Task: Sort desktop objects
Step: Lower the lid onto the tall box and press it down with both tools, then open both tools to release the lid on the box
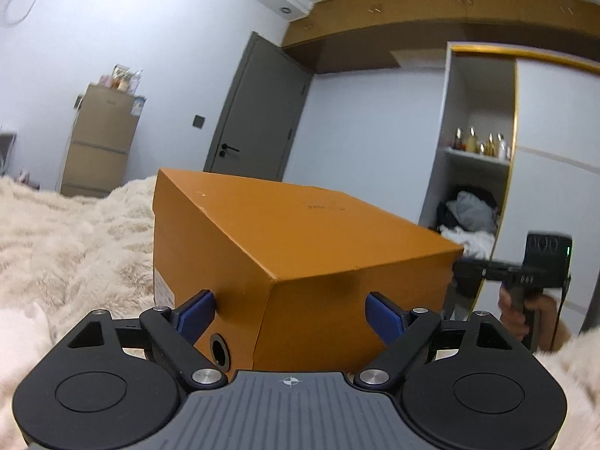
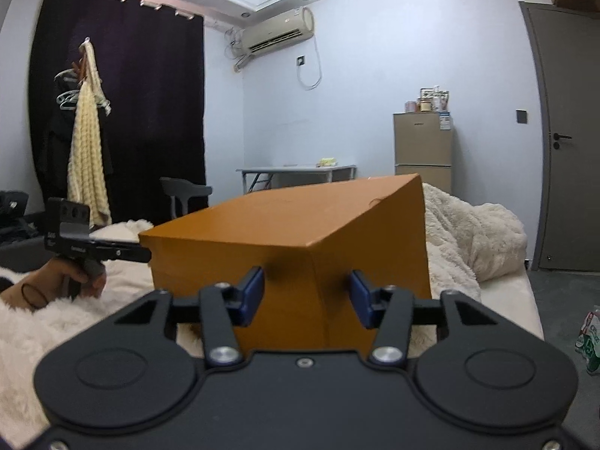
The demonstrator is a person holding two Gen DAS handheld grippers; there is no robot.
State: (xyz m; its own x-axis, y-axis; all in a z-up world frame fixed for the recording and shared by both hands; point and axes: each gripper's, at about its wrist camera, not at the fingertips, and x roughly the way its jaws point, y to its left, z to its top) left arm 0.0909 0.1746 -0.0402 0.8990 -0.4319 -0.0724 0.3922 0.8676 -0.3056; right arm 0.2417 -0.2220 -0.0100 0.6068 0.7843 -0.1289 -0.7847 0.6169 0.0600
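smooth orange cardboard box (image 1: 300, 232) on fluffy cream blanket (image 1: 67, 225), left tongs (image 1: 290, 313) and right tongs (image 2: 305, 296) clamping opposite corners

The orange box (image 1: 300, 247) fills the middle of the bed (image 1: 75, 232) and blocks the way straight ahead of both grippers. A near corner of it sits between the blue fingers (image 1: 197, 315) of the left gripper (image 1: 290, 317), and another corner lies between those of the right gripper (image 2: 305, 296), so neither has room to go forward. Above the box lid the air is open. To the box's sides the fluffy blanket (image 2: 472, 232) is heaped up against it. Beyond the bed, a small fridge (image 2: 422, 150) and a grey door (image 2: 566, 131) stand well apart from the box, with bare floor (image 2: 555, 300) beside the bed.
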